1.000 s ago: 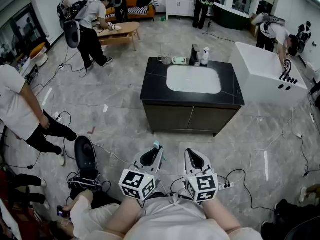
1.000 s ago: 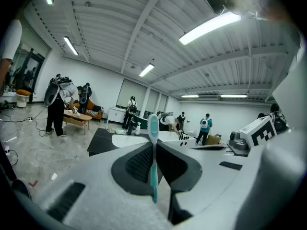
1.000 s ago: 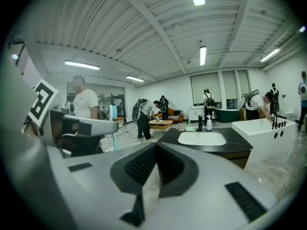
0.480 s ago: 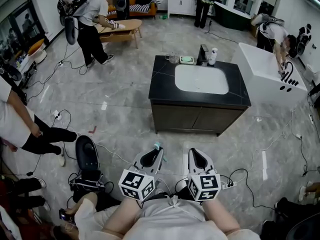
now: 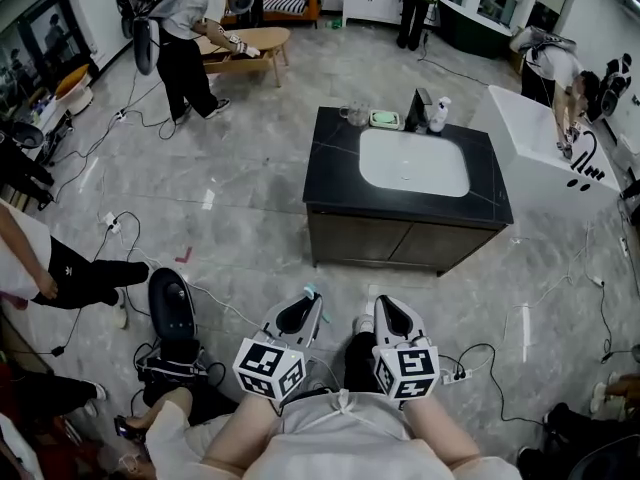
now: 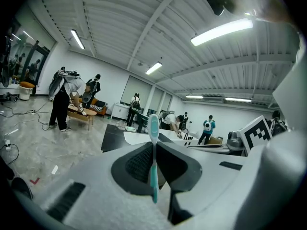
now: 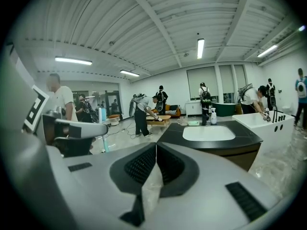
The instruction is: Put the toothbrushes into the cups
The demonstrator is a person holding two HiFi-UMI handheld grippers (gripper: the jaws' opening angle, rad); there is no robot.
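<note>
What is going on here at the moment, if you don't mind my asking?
A person holds a two-jaw gripper in each hand and faces a black vanity with a white sink, across the floor. The left gripper is shut on a teal toothbrush, held upright. The right gripper has its jaws together with nothing between them. What looks like a clear cup stands at the counter's back.

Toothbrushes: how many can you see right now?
1. A teal toothbrush is clamped in the left hand-held gripper. Any by the far sink would be too small to make out.
</note>
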